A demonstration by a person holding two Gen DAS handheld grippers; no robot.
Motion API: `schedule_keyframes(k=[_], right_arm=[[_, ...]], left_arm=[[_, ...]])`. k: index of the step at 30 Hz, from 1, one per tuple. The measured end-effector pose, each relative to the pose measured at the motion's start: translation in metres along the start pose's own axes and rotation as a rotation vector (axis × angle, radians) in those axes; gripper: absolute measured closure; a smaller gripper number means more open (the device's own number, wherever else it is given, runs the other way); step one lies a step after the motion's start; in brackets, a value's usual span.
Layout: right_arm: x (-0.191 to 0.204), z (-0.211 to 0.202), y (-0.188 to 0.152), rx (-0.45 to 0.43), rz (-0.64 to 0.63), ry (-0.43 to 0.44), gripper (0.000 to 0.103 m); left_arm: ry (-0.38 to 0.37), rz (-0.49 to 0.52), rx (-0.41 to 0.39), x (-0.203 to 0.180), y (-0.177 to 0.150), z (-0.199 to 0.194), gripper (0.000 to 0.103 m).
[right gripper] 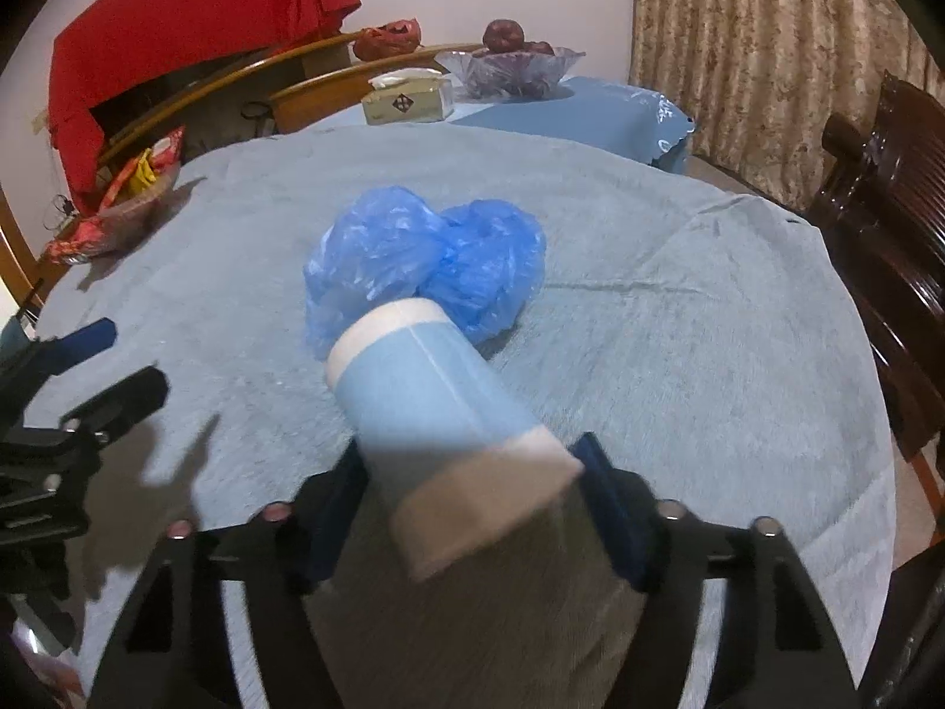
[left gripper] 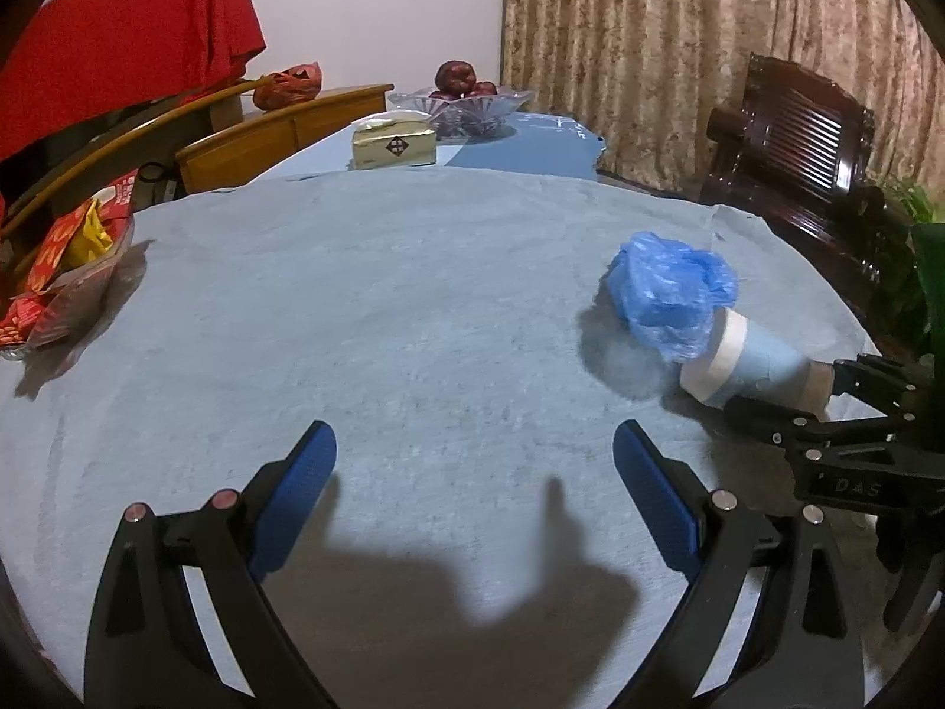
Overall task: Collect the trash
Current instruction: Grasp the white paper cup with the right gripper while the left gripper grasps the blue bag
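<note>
Cup: I have the paper cup (right gripper: 440, 407) between my right claw (right gripper: 472, 508) pads, gripped at its base, tipped over the counter (right gripper: 679, 354).
Bag: crumpled blue plastic bag (right gripper: 413, 254), thin and glossy, stuffed in its mouth.
Left claw (left gripper: 475, 496): wide, empty.
Progress: one piece grabbed; no bin in view.
Cloth: grey-blue, matte, fuzzy.

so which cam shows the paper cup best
Right wrist: the paper cup fills the centre, base between the right tongs, blue bag at its mouth. Left wrist shows it small, side-on, near the right edge.
</note>
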State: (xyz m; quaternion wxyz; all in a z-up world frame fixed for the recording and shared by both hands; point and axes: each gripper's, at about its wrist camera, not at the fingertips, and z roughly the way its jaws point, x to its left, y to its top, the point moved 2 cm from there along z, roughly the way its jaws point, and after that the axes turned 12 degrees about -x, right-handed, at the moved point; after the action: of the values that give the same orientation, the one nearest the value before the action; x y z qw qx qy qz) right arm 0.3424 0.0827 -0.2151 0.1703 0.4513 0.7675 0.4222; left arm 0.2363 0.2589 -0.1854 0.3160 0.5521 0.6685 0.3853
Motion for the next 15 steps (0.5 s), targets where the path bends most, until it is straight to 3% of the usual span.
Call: schedule_keyframes(k=[3, 8, 15], right_arm=[[-0.002, -0.011, 0.000, -0.009, 0.020, 0.017, 0.057], [-0.009, -0.028, 0.000, -0.043, 0.041, 0.003, 0.058], [-0.041, -0.042, 0.009, -0.083, 0.100, -0.087, 0.058]], left_arm=[[-0.012, 0.000, 0.001, -0.006, 0.000, 0.001, 0.011], [-0.042, 0.010, 0.001, -0.023, 0.002, 0.005, 0.011], [-0.082, 0.030, -0.017, -0.046, 0.016, 0.017, 0.011]])
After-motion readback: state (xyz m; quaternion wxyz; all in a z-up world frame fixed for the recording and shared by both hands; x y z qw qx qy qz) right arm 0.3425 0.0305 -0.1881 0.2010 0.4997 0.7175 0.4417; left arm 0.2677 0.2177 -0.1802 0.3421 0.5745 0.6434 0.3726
